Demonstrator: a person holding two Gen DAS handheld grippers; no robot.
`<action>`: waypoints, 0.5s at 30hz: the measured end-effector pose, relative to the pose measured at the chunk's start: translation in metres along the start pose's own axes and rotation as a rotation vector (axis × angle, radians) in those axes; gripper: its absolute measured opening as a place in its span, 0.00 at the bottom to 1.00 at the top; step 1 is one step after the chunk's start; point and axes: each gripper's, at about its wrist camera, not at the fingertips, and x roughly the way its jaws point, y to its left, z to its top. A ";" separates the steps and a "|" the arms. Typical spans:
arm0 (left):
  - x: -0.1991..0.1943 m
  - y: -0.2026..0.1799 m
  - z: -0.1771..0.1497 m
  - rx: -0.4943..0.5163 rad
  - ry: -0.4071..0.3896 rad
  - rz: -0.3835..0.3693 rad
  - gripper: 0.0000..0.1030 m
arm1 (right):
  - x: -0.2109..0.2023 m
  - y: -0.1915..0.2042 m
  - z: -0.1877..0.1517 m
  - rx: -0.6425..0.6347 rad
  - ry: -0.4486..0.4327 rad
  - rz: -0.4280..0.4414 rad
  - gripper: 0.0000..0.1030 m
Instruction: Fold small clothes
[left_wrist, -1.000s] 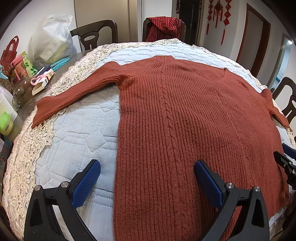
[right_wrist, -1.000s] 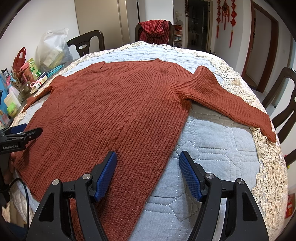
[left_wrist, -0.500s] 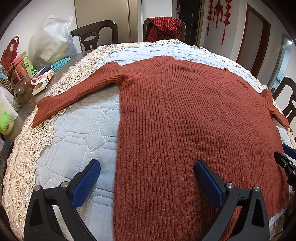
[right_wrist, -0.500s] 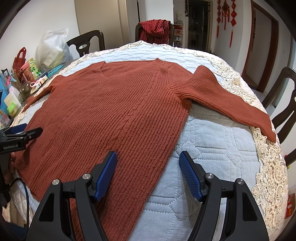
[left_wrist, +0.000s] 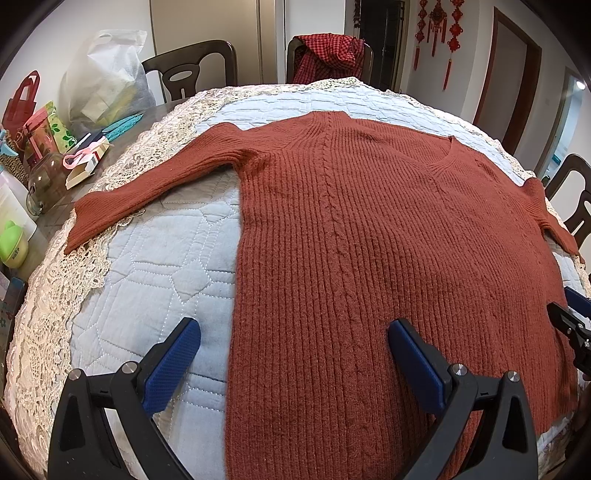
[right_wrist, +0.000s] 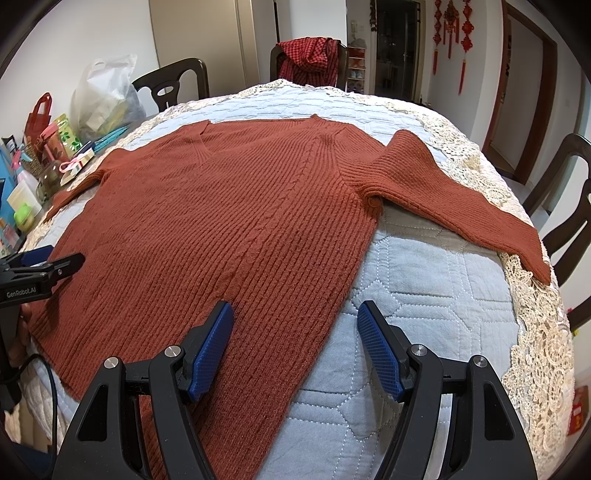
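Observation:
A rust-red ribbed V-neck sweater (left_wrist: 369, 236) lies flat on a pale blue quilted cover (left_wrist: 159, 258), both sleeves spread outward. My left gripper (left_wrist: 291, 354) hovers open over the sweater's hem at its left side edge, nothing between the blue pads. In the right wrist view the sweater (right_wrist: 229, 229) fills the left and middle; my right gripper (right_wrist: 295, 343) is open above the hem's right side edge, one finger over the knit, the other over the quilt (right_wrist: 424, 295). Each gripper shows at the edge of the other's view: the right gripper (left_wrist: 576, 328), the left gripper (right_wrist: 44, 266).
The quilt has a cream lace border (right_wrist: 535, 332). Bags, a jar and boxes crowd the table's left side (left_wrist: 44, 155). Dark wooden chairs (left_wrist: 192, 70) ring the table; a red checked cloth (left_wrist: 332, 51) hangs on the far one. More chairs (right_wrist: 569, 192) stand at the right.

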 end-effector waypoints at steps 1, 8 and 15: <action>0.000 0.000 0.000 0.000 0.001 0.000 1.00 | 0.000 0.000 0.000 -0.001 0.000 0.000 0.68; 0.000 0.000 0.000 0.000 0.001 0.000 1.00 | 0.002 0.002 -0.001 -0.004 0.007 -0.003 0.68; 0.001 0.001 0.001 -0.004 0.007 0.001 1.00 | 0.000 0.000 0.000 0.006 0.008 -0.004 0.68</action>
